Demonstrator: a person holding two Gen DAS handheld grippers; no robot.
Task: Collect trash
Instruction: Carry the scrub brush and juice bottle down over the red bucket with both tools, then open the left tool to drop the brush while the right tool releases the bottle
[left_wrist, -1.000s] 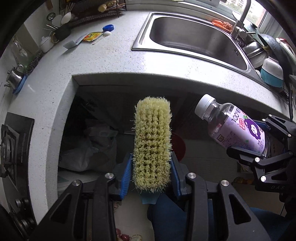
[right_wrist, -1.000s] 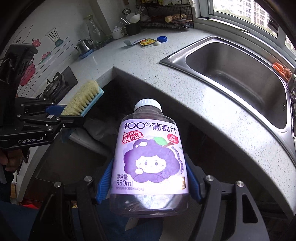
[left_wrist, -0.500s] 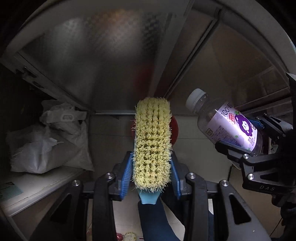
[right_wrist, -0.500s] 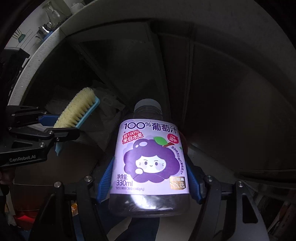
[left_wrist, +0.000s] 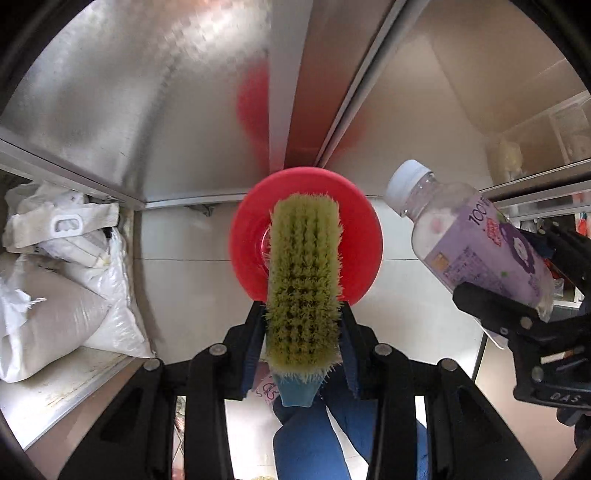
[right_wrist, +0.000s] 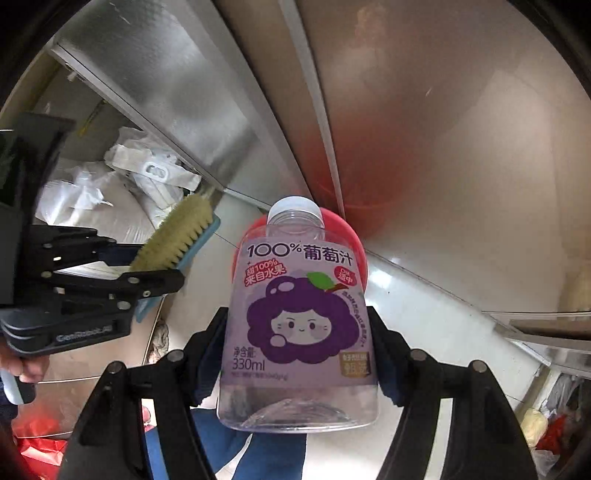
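- We held a scrubbing brush (left_wrist: 303, 273) in the left gripper (left_wrist: 303, 332), the jaws pinching its sides near the blue handle end, bristles facing the camera.
- We held an empty juice bottle (right_wrist: 299, 325) in the right gripper (right_wrist: 299, 350), the jaws pinching its lower body, white cap pointing away from us.
- The red bin (left_wrist: 364, 240) was our landmark: it stood on the pale floor under the metal cabinet panels (left_wrist: 147, 92), straight ahead of both grippers.
- The brush's long axis ran directly toward the bin, its far tip overlapping the bin's rim in the left view; whether it was over the opening or short of it we could not tell.
- The bottle lay to the right of the bin in the left view, tilted with its cap toward it; in the right view the bin showed just behind the cap.
- We judged the left gripper the nearer to the bin, so the brush looked likely to drop first.
- White sacks (left_wrist: 55, 280) lay well to the left of the bin.
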